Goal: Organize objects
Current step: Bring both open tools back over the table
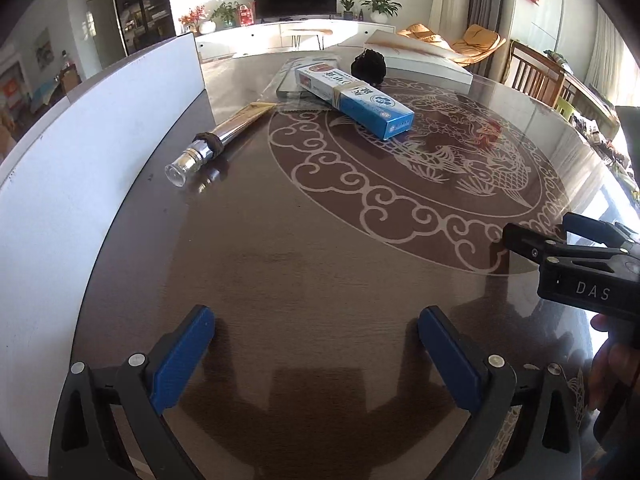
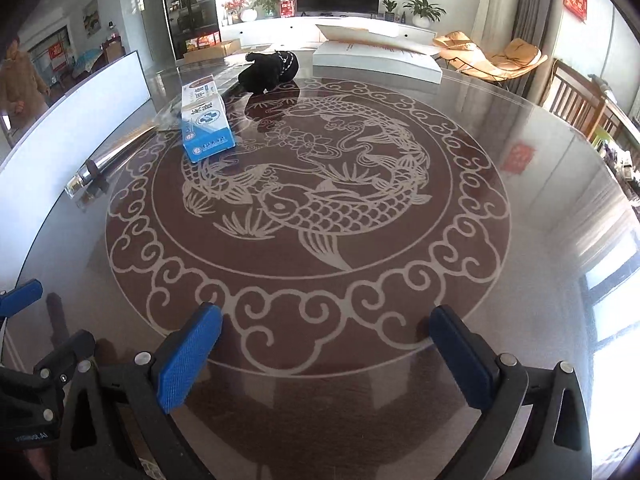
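A blue and white toothpaste box [image 1: 352,96] lies on the round glass-topped table [image 1: 320,264], far side; it also shows in the right wrist view [image 2: 205,120]. A silver tube [image 1: 218,140] with a clear cap and a dark band around its neck lies left of the box, next to a white board; it shows in the right wrist view [image 2: 108,160] too. A black bundle [image 1: 369,66] sits behind the box, also in the right wrist view [image 2: 270,68]. My left gripper [image 1: 316,344] is open and empty, low over the near table. My right gripper [image 2: 326,352] is open and empty.
A white upright board [image 1: 92,152] stands along the table's left edge. A white flat box [image 1: 420,58] lies at the far right of the table. A clear plastic sleeve [image 1: 296,76] lies under the toothpaste box. Wooden chairs [image 1: 536,76] stand to the right.
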